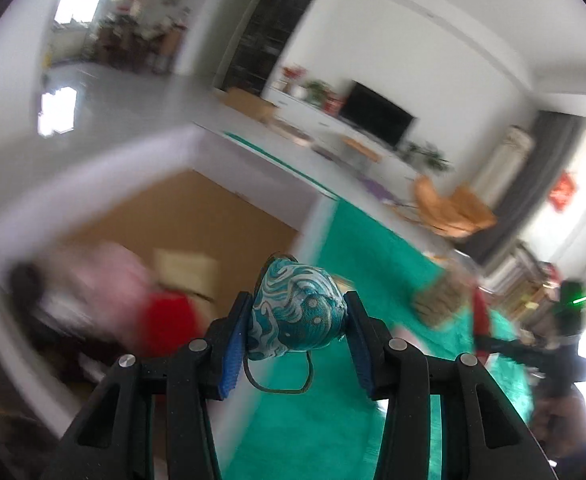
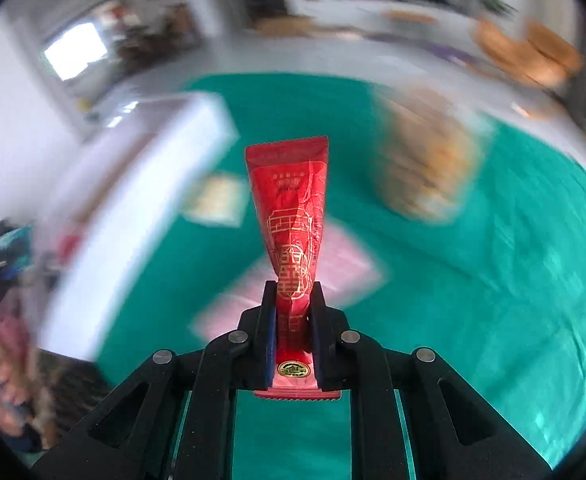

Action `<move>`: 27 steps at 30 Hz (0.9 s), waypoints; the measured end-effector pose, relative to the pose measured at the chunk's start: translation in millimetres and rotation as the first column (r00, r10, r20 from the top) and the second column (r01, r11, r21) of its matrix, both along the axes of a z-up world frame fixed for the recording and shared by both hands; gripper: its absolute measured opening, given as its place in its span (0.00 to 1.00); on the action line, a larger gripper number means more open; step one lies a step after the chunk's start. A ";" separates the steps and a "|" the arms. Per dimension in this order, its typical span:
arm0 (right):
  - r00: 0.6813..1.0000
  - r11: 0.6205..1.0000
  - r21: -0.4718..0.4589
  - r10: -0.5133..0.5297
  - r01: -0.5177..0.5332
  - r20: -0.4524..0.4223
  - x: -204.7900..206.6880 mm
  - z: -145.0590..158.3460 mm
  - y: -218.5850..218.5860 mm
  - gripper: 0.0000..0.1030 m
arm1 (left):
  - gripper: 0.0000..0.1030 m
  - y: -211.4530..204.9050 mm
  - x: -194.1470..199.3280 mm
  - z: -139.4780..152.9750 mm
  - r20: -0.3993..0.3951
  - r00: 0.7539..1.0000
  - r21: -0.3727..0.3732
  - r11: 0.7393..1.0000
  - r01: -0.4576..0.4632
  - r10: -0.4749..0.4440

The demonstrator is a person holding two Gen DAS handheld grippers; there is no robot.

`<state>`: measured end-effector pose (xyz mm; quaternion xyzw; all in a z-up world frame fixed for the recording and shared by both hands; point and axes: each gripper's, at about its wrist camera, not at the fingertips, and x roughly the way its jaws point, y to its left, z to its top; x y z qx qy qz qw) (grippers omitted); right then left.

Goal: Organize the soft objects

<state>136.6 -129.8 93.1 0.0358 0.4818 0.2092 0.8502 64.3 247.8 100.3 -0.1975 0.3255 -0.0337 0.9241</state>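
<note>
Soft teal-and-white patterned fabric pouch [image 1: 299, 308] sits squeezed between the two blue-padded fingers of the left gripper [image 1: 297, 326] in the left wrist view, held by its plump middle so its thin cord loop [image 1: 281, 380] dangles free below without snagging. The grip is across the widest part, which probably keeps the yielding stuffing from slipping out either side. Below it lies a green cloth-covered surface [image 1: 333, 420], and to the left an open white-walled box with a brown bottom [image 1: 221, 216], where blurred pink and red things already lie; that box looks like the likely collecting place. At the right edge the other gripper's black body with a green light [image 1: 571, 304] shows, well apart from the pouch.

From the right wrist view, the right gripper [image 2: 293, 312] is clamped tight on a red foil sachet with gold printing [image 2: 295, 232], pinching it near its lower end so the flat length stands out ahead, crumpled at the pinch. It hangs above the green cloth [image 2: 473, 300], over a blurred pink flat packet [image 2: 345, 268]. A woven tan basket [image 2: 425, 168] stands beyond to the right, the white box wall [image 2: 133, 208] to the left.
</note>
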 end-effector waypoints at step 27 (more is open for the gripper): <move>0.974 0.978 -0.164 -0.094 0.130 0.208 -49.1 -60.1 10.1 0.74 | 0.97 -98.5 -23.4 -36.4 -0.103 0.974 0.061 0.976 0.207 -0.200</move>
